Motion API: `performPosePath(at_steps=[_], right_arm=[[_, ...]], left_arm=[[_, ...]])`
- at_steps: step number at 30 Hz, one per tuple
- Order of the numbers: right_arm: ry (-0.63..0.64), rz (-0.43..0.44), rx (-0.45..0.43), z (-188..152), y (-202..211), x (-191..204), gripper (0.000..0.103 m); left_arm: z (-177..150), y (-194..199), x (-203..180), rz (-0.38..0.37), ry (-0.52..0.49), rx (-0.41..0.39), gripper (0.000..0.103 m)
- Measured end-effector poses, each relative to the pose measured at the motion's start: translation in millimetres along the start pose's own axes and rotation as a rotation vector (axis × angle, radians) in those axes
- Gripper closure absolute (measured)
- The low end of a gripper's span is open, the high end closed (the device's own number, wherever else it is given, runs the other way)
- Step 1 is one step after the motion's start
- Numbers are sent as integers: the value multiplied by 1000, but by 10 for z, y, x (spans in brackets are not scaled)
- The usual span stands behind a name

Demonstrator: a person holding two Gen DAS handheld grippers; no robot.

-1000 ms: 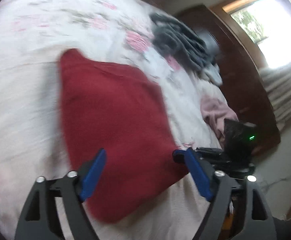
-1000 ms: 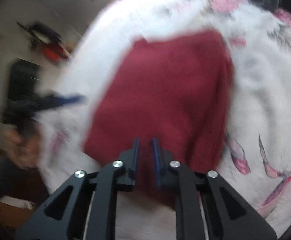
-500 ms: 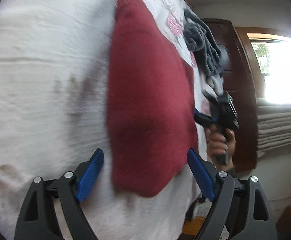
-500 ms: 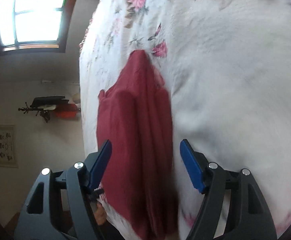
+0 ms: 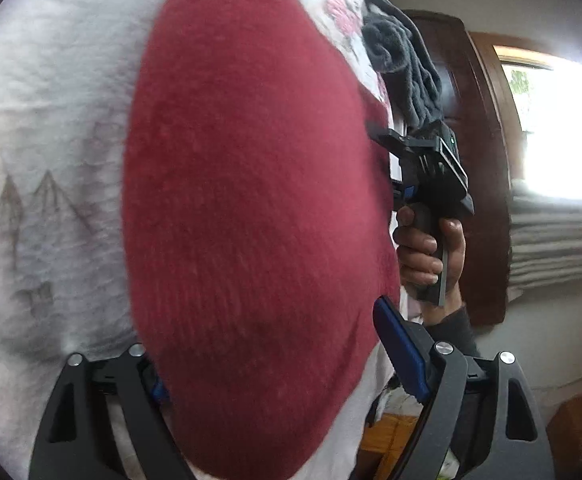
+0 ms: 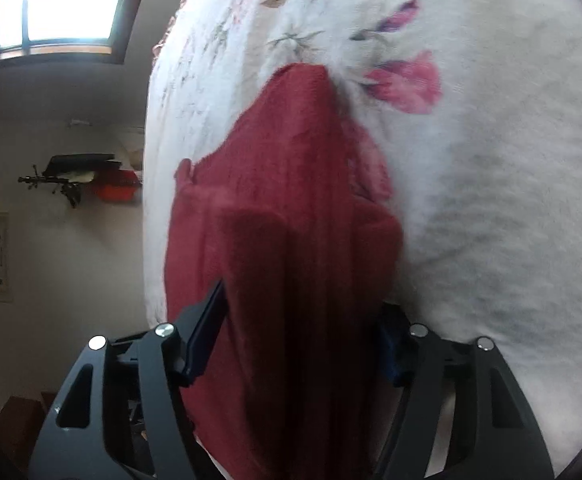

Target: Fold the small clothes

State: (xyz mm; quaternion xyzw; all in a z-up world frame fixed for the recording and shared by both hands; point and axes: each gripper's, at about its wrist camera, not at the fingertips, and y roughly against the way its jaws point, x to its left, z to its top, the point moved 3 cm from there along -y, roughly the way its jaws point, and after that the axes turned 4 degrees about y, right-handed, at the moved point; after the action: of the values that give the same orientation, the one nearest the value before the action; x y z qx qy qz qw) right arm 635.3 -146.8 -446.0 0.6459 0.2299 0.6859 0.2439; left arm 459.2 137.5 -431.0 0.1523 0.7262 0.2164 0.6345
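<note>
A dark red knitted sweater lies folded on the white floral bedspread. My left gripper is open and pushed up against the sweater's near end. The cloth sits between the jaws and covers most of the left finger. In the right wrist view the sweater runs away from me as a narrow folded strip. My right gripper is open around its near end. The left wrist view shows the right gripper in a hand at the sweater's right edge.
A grey garment is heaped at the far right of the bed. Beyond it stand a dark wooden wardrobe and a bright window. The bed's edge drops off to the left, towards a wall.
The right gripper went from shut to open. Both grippers then moved in close, so the sweater's ends now sit between their fingers and fill both views.
</note>
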Motion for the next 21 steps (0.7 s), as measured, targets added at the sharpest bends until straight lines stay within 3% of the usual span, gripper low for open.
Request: performPosePath(at_steps=[2, 3, 4, 5, 6, 9, 15, 21], right_arm=[[37, -20, 14, 5, -90, 108, 33], [55, -39, 19, 16, -152, 163, 33], [58, -45, 18, 46, -201, 192, 37], [54, -40, 17, 56, -226, 206, 50], [48, -31, 16, 36, -178, 193, 54], [60, -37, -6, -23, -122, 244, 62], [69, -46, -53, -123, 90, 394, 67], [92, -29, -86, -265, 209, 791, 68]], left_arm=[[6, -17, -6, 24, 11, 2, 21], [7, -19, 1, 51, 17, 1, 31], [12, -19, 22, 80, 31, 3, 37], [19, 7, 57, 69, 49, 8, 48], [15, 27, 75, 63, 61, 9, 55], [5, 59, 62, 83, 65, 8, 64], [-42, 177, -158, 138, 15, -11, 73], [-137, 497, -371, 157, -27, -36, 74]])
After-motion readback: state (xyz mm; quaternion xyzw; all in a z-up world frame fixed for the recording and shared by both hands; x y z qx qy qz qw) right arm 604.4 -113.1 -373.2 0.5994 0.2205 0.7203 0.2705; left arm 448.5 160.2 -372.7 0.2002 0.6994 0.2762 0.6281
